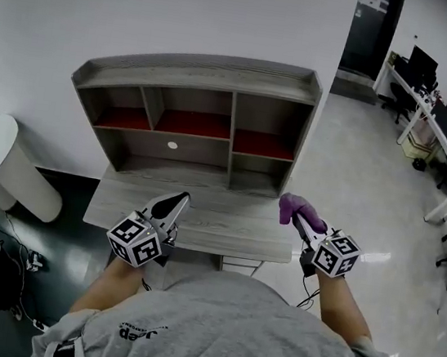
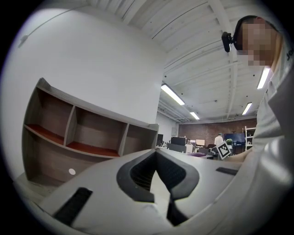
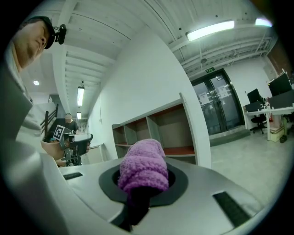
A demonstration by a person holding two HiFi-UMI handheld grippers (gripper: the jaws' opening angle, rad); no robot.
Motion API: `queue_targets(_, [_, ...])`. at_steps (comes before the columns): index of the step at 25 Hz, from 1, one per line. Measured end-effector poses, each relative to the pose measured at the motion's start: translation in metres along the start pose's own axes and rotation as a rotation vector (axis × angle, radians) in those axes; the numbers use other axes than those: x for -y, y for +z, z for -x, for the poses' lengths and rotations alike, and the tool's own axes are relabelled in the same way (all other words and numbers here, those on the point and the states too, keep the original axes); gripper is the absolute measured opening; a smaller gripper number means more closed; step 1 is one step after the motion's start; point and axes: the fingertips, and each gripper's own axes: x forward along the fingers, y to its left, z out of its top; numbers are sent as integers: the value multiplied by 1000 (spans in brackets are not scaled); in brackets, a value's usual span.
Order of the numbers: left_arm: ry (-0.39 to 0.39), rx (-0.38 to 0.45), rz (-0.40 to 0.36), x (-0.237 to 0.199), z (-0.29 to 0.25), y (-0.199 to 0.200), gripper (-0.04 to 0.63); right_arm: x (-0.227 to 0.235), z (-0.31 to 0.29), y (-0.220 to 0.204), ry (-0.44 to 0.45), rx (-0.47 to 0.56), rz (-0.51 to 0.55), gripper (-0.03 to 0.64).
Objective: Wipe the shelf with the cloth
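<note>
My left forearm (image 1: 114,282) and right forearm (image 1: 343,307) reach forward, well apart. The left gripper (image 1: 177,202) points ahead, its jaws brought together at the tips with nothing between them. The right gripper (image 1: 304,220) sits about level with it, jaws clamped on the purple cloth (image 1: 292,207).

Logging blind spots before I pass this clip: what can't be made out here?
Cloth: lower end, right gripper view, pinched between the right gripper's jaws.
Shelf: dust or wiped patches, every view, too small to tell.
Shelf's lower compartments: right gripper view, behind the gripper's body.
Desk top: front-left part, head view, under the left gripper.
</note>
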Motion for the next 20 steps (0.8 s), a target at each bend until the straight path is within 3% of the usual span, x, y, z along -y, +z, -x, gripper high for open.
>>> queue_targets(20, [-39, 1, 34, 2, -14, -1, 26, 0, -1, -10, 5, -39, 26, 60])
